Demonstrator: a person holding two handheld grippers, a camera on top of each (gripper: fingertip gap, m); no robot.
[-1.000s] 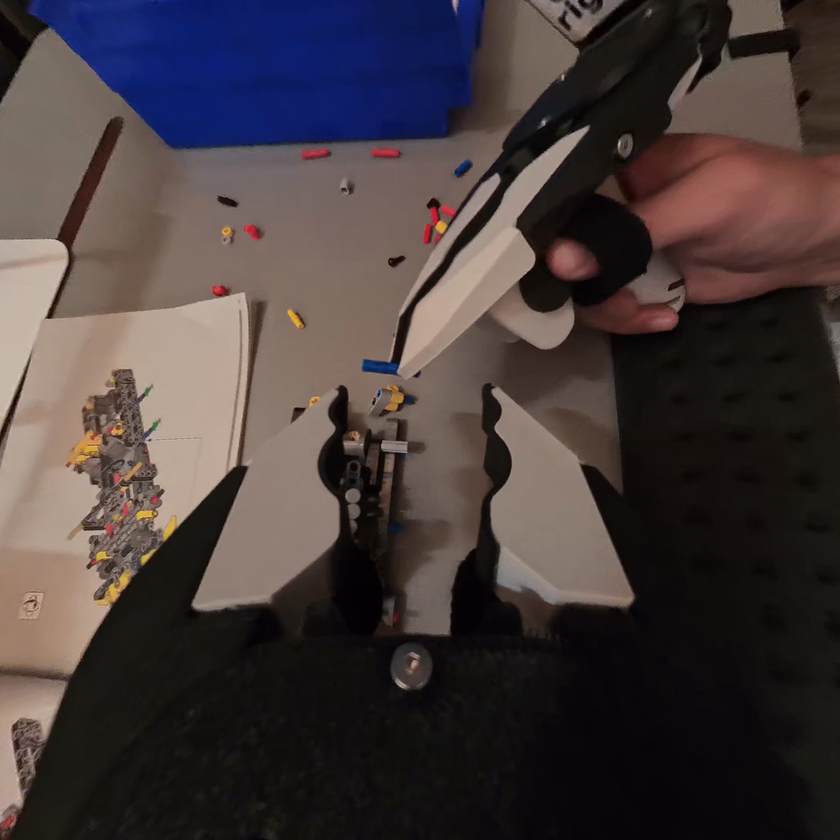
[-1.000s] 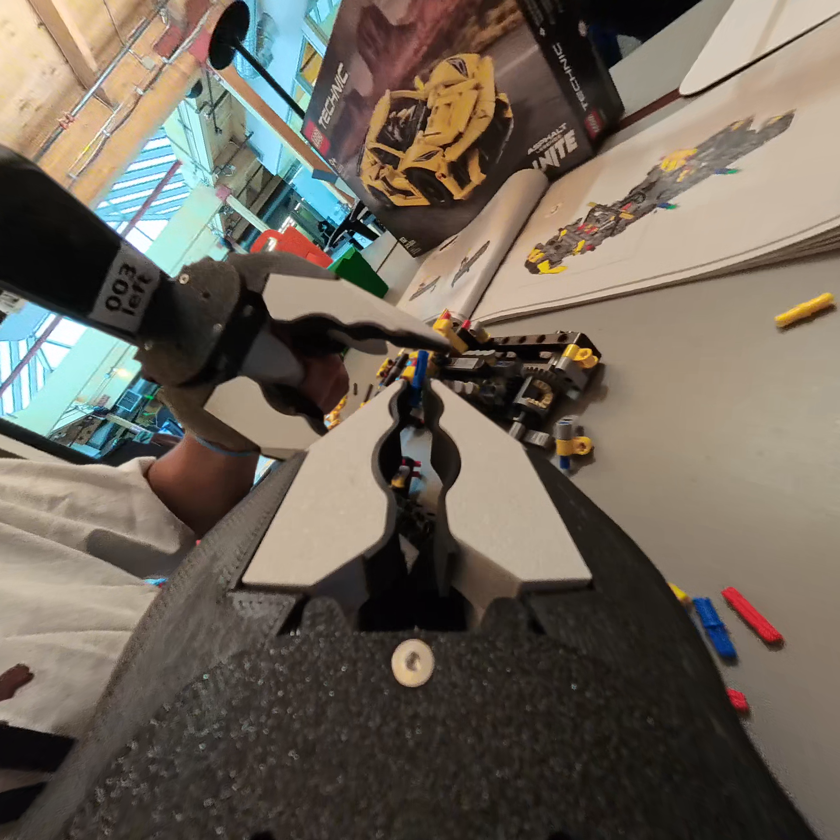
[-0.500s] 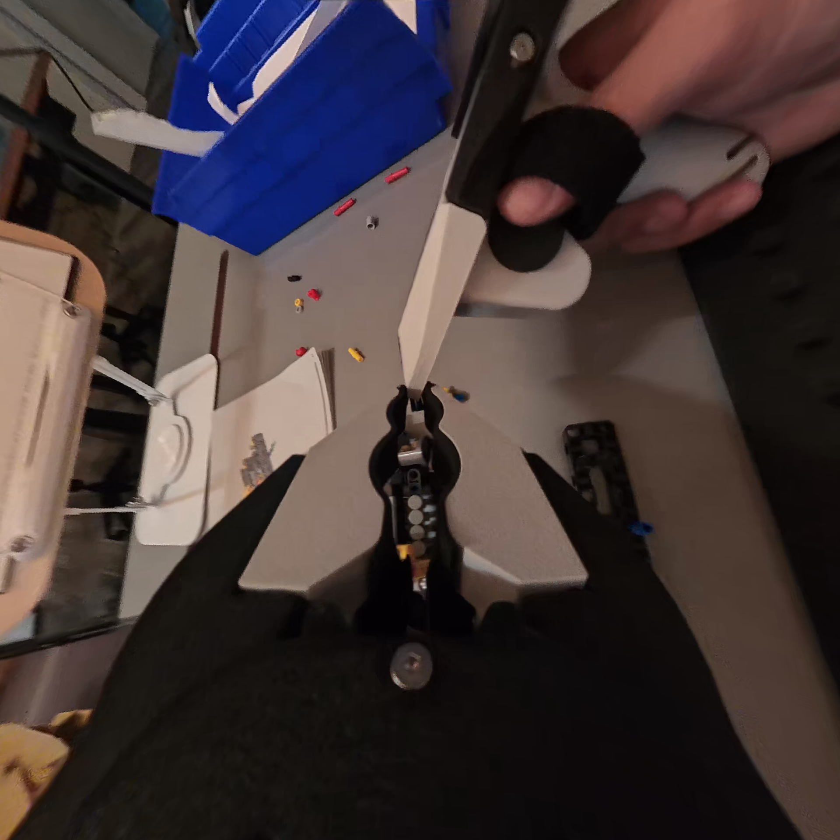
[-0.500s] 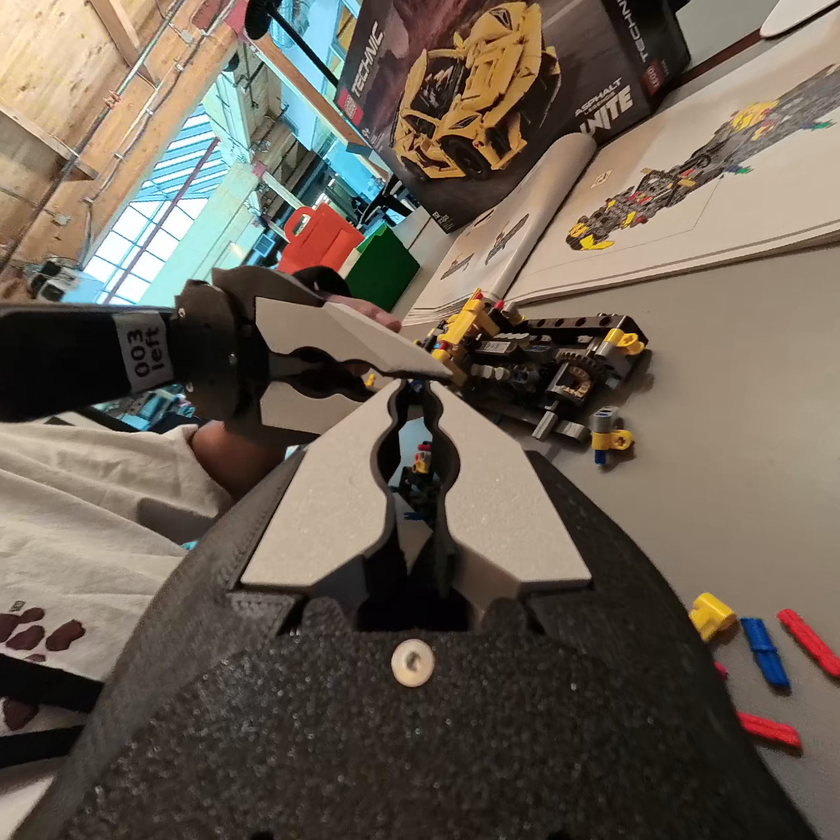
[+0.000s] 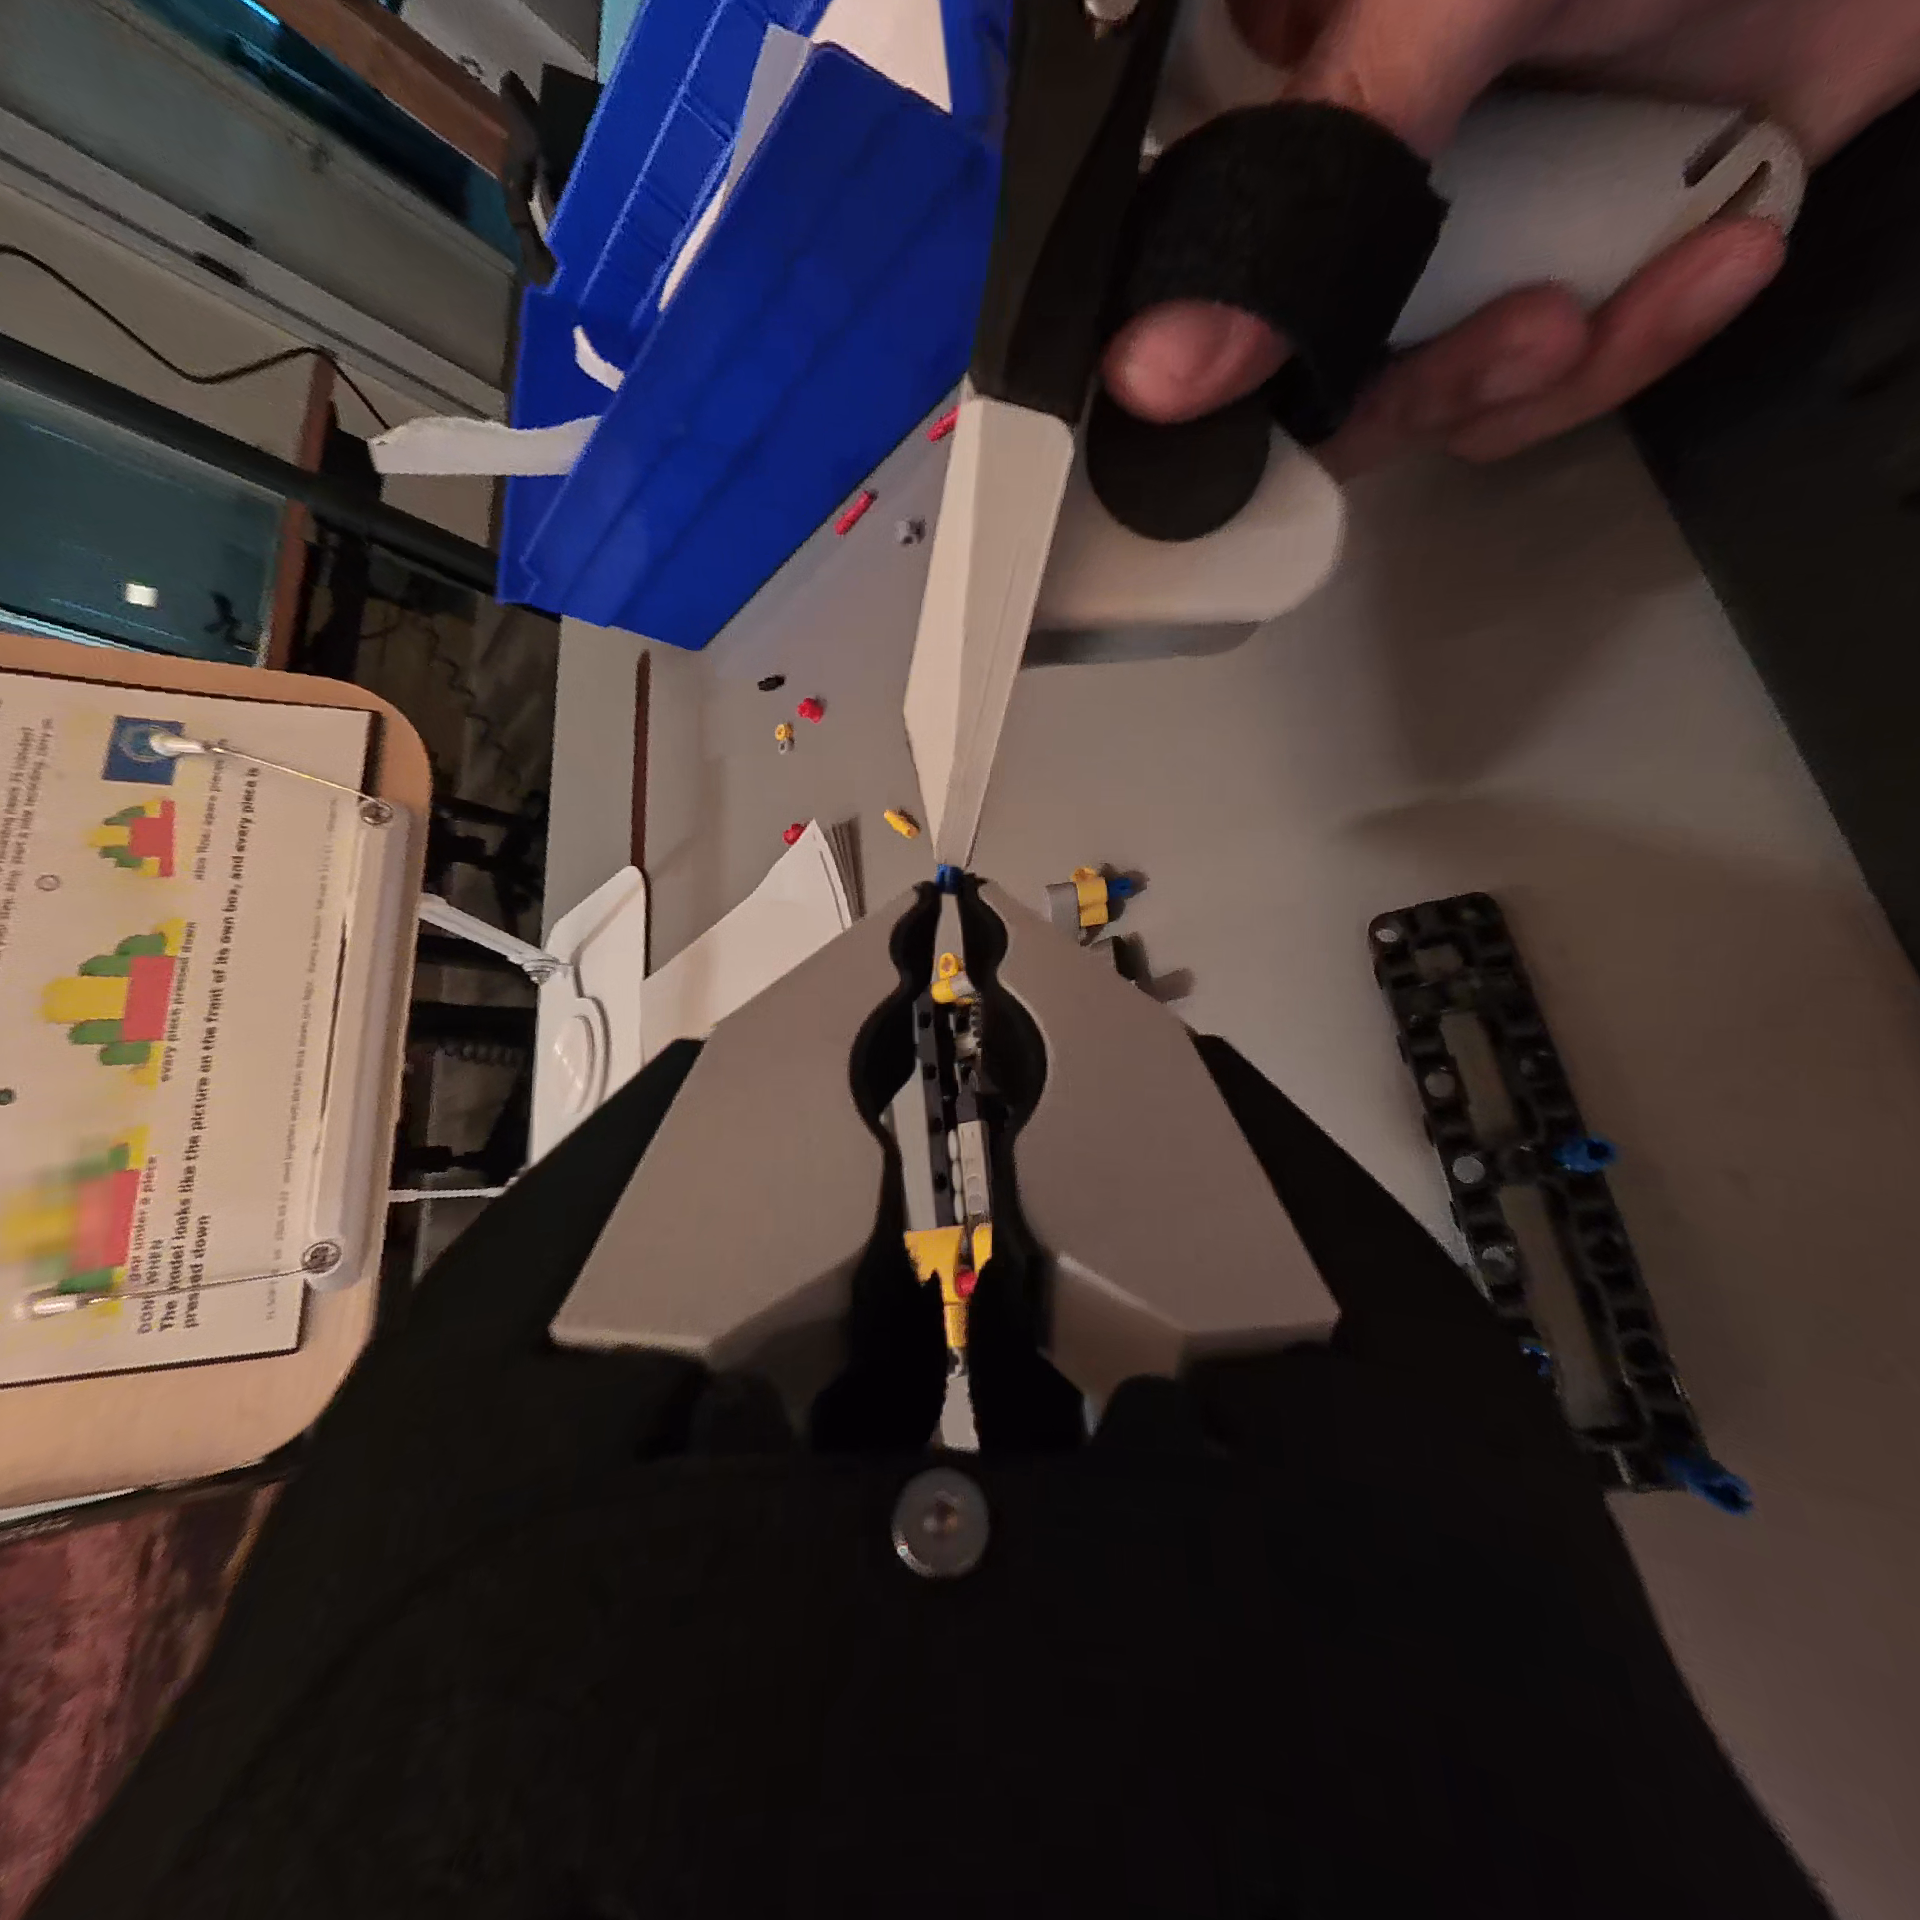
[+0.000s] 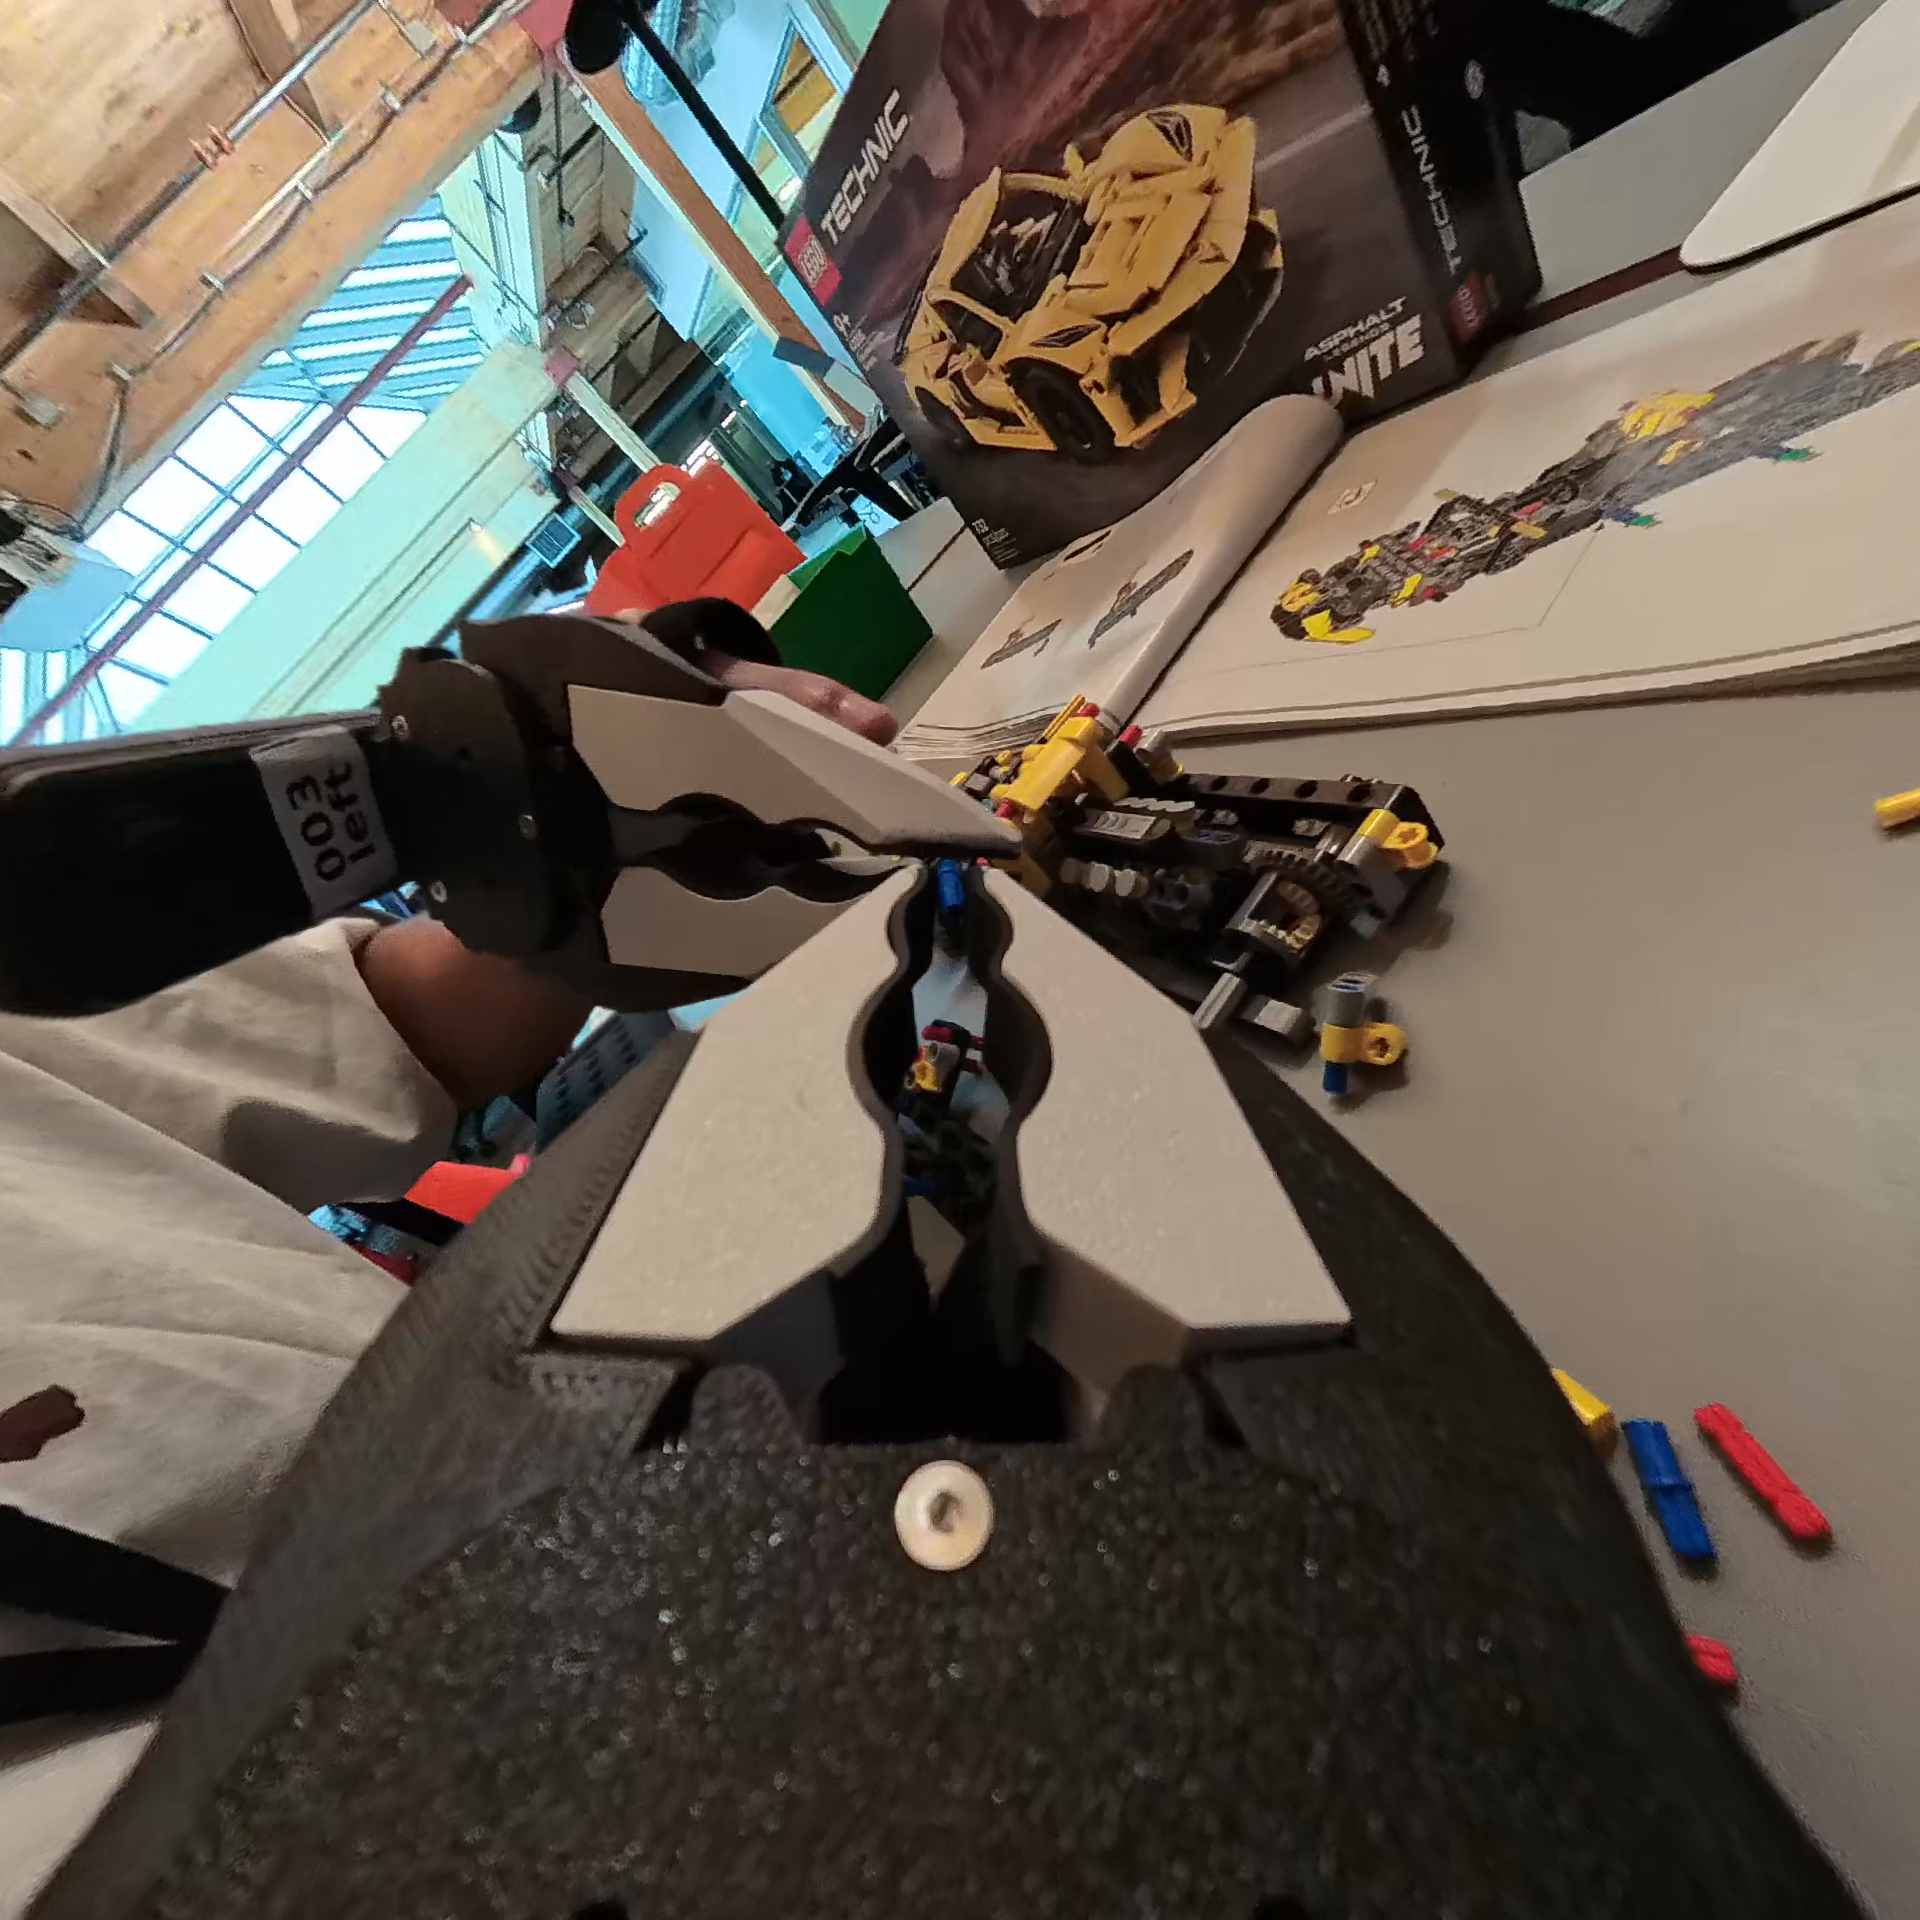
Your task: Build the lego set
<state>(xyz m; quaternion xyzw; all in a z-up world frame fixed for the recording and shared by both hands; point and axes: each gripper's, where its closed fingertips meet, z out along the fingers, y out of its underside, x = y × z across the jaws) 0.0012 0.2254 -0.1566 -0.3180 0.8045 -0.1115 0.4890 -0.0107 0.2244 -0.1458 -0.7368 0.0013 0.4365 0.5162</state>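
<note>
My left gripper (image 5: 945,896) is rolled on its side with its jaws closed and the tips almost touching. The black-and-yellow lego chassis (image 5: 951,1132) shows through the hollow between the fingers; I cannot tell if it is clamped. In the right wrist view the chassis (image 6: 1195,862) lies on the grey table, with the left gripper (image 6: 935,854) at its near end. My right gripper (image 6: 948,883) is shut on a small blue pin (image 6: 948,891). It holds the pin tip to tip with the left gripper, and both the right gripper (image 5: 951,847) and the pin (image 5: 943,876) show in the left wrist view.
A small grey-and-yellow piece (image 5: 1086,899) and a black lego frame (image 5: 1527,1174) lie right of the chassis. Loose red, blue and yellow pins (image 6: 1704,1486) are scattered about. An open instruction booklet (image 6: 1507,582), the set's box (image 6: 1143,260), a blue bin (image 5: 748,343) and a clipboard (image 5: 187,1039) border the work area.
My left gripper has closed from wide open and rolled onto its side. My right gripper has brought the blue pin up to the left gripper's tips.
</note>
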